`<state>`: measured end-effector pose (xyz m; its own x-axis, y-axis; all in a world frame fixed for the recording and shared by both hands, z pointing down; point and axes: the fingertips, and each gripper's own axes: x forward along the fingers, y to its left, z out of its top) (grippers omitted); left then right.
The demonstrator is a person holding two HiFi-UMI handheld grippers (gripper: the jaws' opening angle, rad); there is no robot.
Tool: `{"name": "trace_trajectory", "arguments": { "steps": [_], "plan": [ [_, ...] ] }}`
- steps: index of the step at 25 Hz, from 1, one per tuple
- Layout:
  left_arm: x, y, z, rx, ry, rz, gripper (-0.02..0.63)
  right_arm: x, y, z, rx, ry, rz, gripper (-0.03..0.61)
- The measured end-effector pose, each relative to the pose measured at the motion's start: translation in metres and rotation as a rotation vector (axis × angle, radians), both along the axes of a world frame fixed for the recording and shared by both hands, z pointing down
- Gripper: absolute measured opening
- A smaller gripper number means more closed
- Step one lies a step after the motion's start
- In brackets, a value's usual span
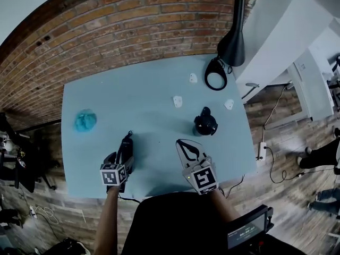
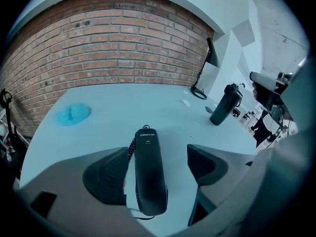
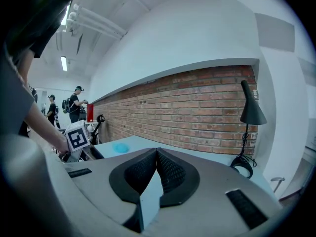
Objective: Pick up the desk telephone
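Note:
A black telephone handset [image 2: 149, 177] lies on the light blue table [image 1: 138, 100], its coiled cord [image 2: 131, 144] running along its left side. My left gripper [image 2: 158, 152] is open around it: the left jaw sits close against the handset, while a gap shows at the right jaw. From the head view, the handset [image 1: 126, 143] pokes out ahead of the left gripper [image 1: 124, 152] near the table's front edge. My right gripper [image 1: 181, 143] hovers just to the right, shut with nothing between its jaws. The right gripper [image 3: 156, 153] points toward the brick wall.
A black flask [image 1: 205, 124] stands right of centre, and a blue crumpled object [image 1: 85, 120] lies at the left. A black desk lamp [image 1: 232, 41] with a ring base [image 1: 216, 74] stands at the back right. Small white pieces [image 1: 177, 101] are scattered mid-table.

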<state>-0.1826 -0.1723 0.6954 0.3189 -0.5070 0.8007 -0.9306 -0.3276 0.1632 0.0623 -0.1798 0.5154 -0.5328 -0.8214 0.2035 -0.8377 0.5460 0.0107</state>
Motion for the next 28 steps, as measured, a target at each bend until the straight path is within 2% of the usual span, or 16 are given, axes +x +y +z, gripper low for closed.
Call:
{"name": "trace_trajectory", "arguments": {
  "steps": [5, 9, 14, 20, 28],
  "plan": [
    [-0.002, 0.001, 0.019, -0.046, -0.017, 0.016, 0.4, 0.007, 0.002, 0.005, -0.016, 0.036, -0.004, 0.021],
    [-0.005, 0.005, 0.034, -0.084, -0.008, -0.016, 0.4, 0.012, 0.004, 0.011, -0.043, 0.047, -0.007, 0.021],
    [-0.006, 0.001, 0.052, -0.126, -0.015, -0.012, 0.4, 0.021, 0.002, 0.016, -0.041, 0.084, -0.002, 0.022],
    [0.002, -0.001, 0.064, -0.181, -0.01, 0.013, 0.4, 0.029, 0.001, 0.015, -0.043, 0.085, 0.02, 0.021],
    [0.002, -0.001, 0.076, -0.238, -0.046, 0.032, 0.4, 0.032, -0.001, 0.017, -0.055, 0.072, 0.036, 0.023]
  ]
}}
